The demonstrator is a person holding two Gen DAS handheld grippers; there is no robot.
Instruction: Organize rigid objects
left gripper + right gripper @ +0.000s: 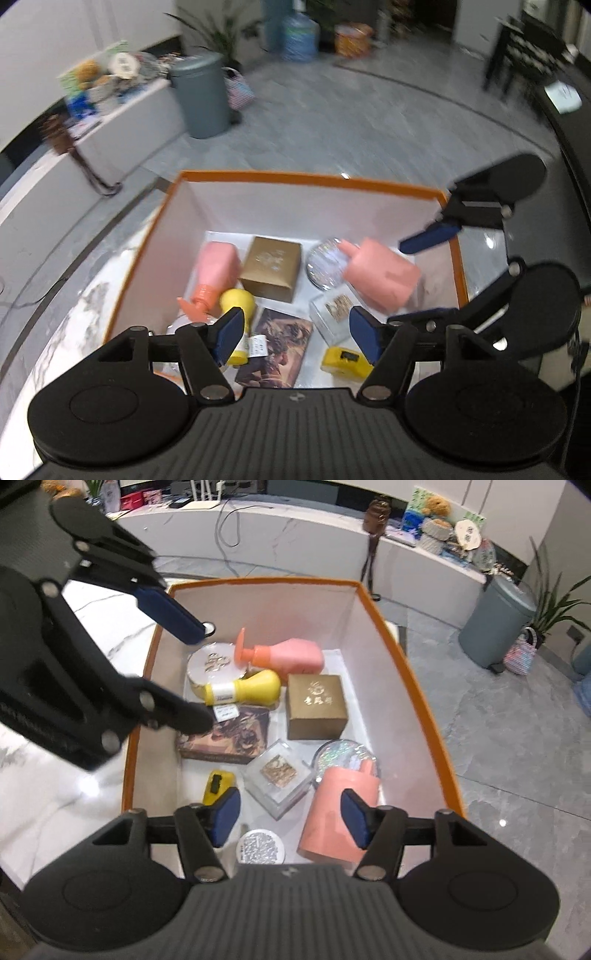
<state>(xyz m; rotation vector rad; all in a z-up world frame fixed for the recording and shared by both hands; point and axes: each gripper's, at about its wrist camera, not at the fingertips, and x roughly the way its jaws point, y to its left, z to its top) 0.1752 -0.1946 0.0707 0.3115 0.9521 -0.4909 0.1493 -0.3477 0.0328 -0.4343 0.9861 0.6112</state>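
An orange-rimmed box [402, 653] with pale inner walls is seen standing on a white marbled worktop [107, 613]; its right wall runs along the worktop's edge, with grey floor beyond. Taken left to right in the right wrist view, the left gripper [192, 672] is held over the box's left wall, jaws spread wide with nothing between them, just above a round white tin [214, 664] and a yellow bottle [251, 690] lying on its side. Beside these a pink spray bottle [291, 655] lies near the far wall, and a brown picture box [225, 738] and a small yellow tape measure [218, 786] fill the left floor of the box. In the middle a gold carton [316, 705] and a clear plastic case [277, 775] are placed close together — little bare floor is left between them. Toward the right wall a glittery round dish [343, 753] is partly covered by a pink bottle [340, 816] leaning on it. The right gripper [290, 818] is released: its blue pads are parted above that pink bottle, not pressing it. A round patterned lid [260, 847] lies at the near wall. Beyond the box, a grey bin [495, 624] stands on the floor.
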